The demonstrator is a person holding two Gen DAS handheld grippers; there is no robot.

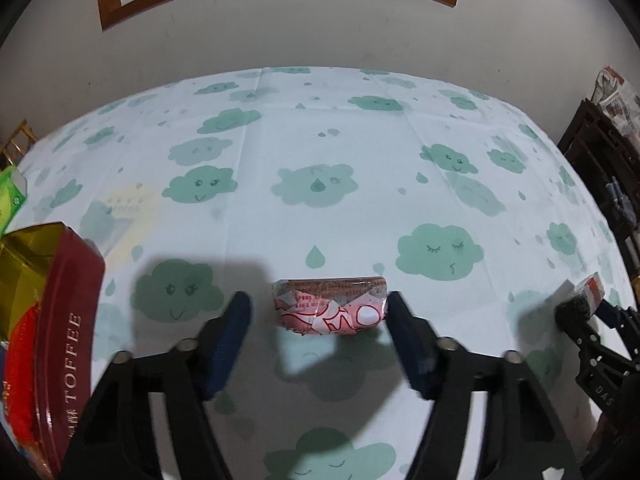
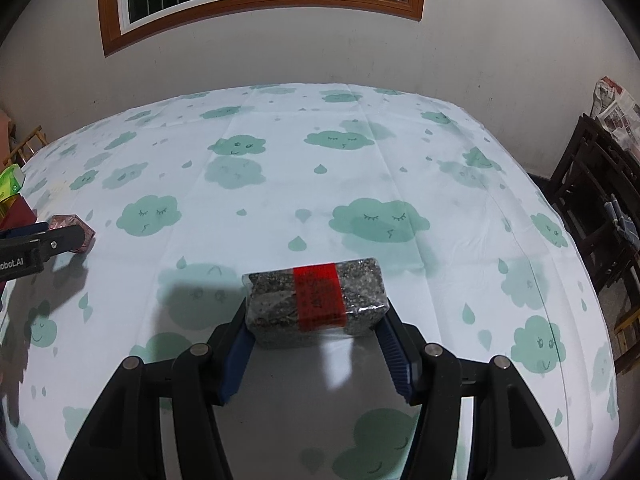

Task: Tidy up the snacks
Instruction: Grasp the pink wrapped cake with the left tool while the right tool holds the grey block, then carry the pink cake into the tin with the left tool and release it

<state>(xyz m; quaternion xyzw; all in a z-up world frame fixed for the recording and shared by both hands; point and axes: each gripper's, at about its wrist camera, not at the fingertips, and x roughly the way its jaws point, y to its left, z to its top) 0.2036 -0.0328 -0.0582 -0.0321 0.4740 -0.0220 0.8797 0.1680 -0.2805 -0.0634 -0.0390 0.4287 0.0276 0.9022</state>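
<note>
- The table [image 1: 360, 128], under a white cloth printed with green clouds, carries everything; its far edge runs along the wall below the window.
- At the table's left edge stands an open red toffee tin [image 1: 60, 320], with something red-orange inside it. Judged from the task, this is probably where the snacks are to go.
- The right gripper [image 2: 316, 320] holds a speckled grey snack block with a red band [image 2: 320, 300] near the middle of the table's near side. The block's long axis runs across the jaws, and the blue pads press on its two short ends, so the jaws are half-wide and clamped on it.
- The left gripper [image 1: 320, 320] hovers over a pink-and-white wrapped snack [image 1: 330, 306] lying on the cloth nearer the tin. Its long axis also runs crosswise, from one jaw to the other.
- Its right finger [image 1: 408, 340] sits at or against the packet's right end, but the left finger [image 1: 228, 340] stands clear with cloth showing between, so the jaws are part open and not gripping.
- The packet lies off-centre toward the right jaw, so the left hand, the nearer one to the tin, likely needs a small shift rightward or further closing.
</note>
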